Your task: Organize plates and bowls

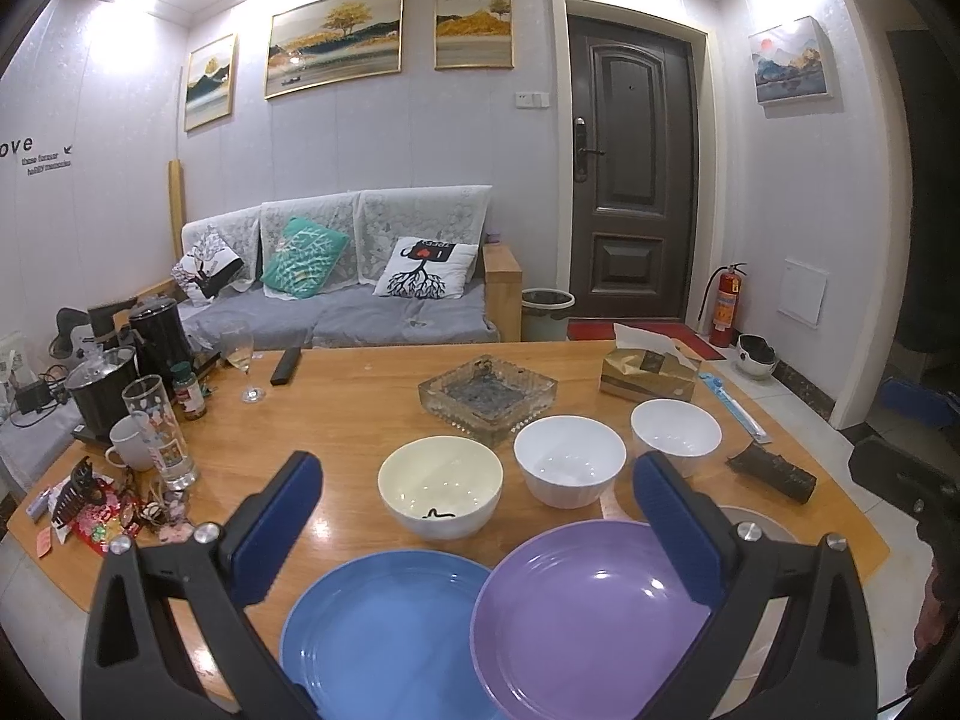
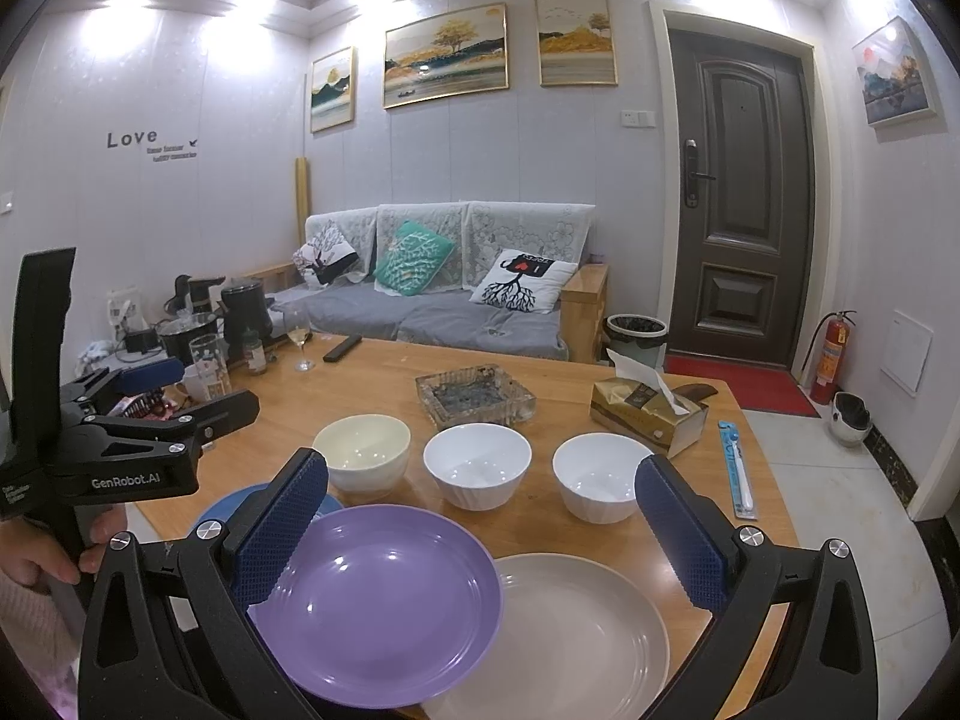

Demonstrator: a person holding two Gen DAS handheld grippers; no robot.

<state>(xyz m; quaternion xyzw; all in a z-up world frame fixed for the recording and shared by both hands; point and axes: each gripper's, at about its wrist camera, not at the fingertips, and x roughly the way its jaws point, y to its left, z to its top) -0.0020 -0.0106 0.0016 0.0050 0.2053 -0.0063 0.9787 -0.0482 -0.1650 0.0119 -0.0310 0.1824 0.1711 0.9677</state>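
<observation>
Three plates lie along the near edge of the wooden table [image 1: 360, 408]: a blue plate [image 1: 384, 630] on the left, a purple plate [image 1: 588, 618] overlapping it, and a beige plate [image 2: 588, 630] on the right, partly under the purple plate [image 2: 384, 600]. Behind them stand a cream bowl [image 1: 441, 486] and two white bowls [image 1: 570, 459] [image 1: 675, 432] in a row. My left gripper [image 1: 477, 468] hovers open over the blue and purple plates, holding nothing. My right gripper [image 2: 483, 465] hovers open over the purple and beige plates, also holding nothing.
A glass ashtray [image 1: 486, 396] sits behind the bowls, with a tissue box [image 1: 651, 369] to its right. A tumbler [image 1: 159, 426], mug [image 1: 132, 441], wine glass [image 1: 243, 360], kettles and small clutter crowd the table's left end. A toothbrush pack [image 1: 735, 408] lies at the right edge.
</observation>
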